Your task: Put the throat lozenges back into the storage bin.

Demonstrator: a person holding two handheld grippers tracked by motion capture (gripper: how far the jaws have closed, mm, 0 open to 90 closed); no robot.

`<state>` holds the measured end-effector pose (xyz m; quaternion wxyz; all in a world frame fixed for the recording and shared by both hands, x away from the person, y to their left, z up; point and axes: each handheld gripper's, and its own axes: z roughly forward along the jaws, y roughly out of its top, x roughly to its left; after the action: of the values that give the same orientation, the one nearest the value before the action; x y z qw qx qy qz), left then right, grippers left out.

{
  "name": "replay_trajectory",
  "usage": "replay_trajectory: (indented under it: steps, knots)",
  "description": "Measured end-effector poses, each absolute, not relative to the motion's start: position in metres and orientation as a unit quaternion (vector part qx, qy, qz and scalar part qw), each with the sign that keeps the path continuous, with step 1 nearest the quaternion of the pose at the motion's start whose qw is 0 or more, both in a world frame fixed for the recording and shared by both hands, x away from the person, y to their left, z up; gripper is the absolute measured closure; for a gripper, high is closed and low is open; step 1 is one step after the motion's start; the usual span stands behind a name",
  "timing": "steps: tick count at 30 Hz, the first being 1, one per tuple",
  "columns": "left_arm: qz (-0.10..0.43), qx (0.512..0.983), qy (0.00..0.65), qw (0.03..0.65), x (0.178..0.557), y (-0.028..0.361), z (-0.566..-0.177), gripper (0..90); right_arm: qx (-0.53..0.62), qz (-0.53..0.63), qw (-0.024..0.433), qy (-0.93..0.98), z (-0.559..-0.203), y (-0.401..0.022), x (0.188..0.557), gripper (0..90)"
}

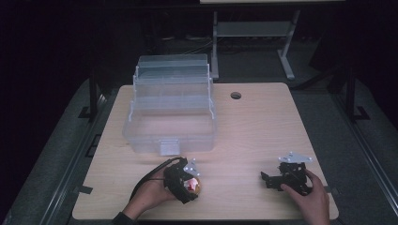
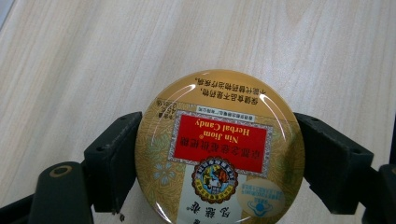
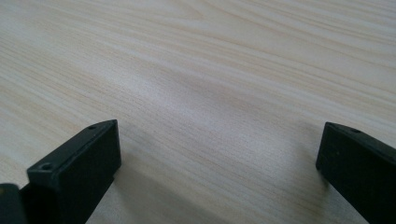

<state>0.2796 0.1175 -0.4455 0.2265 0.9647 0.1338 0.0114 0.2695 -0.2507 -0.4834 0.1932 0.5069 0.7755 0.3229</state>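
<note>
A round gold candy tin [image 2: 219, 149] with a red label sits between the jaws of my left gripper [image 2: 219, 163], which press its two sides just above the wooden table [image 2: 93, 60]. From above, the left gripper [image 1: 185, 180] is near the table's front edge, with the tin [image 1: 195, 185] showing under it. My right gripper [image 1: 268, 179] rests low at the front right, held by a hand; in its own view the right gripper [image 3: 219, 163] stands open over bare wood [image 3: 210, 70].
A clear plastic organiser box [image 1: 171, 112] with its tiered lid raised stands at the back left of the table, just behind the left gripper. A round cable hole [image 1: 235, 95] lies behind the middle. A grey desk frame [image 1: 253, 33] stands beyond the table.
</note>
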Motion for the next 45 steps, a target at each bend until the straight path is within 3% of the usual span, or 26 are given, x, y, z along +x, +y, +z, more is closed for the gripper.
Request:
replay_trajectory:
  steps: [45]
  knots:
    - [0.024,0.958,0.142,0.249,0.292,0.134,-0.399,19.6,0.507,0.323,0.193,0.776,-0.483,-0.251,0.27,0.0]
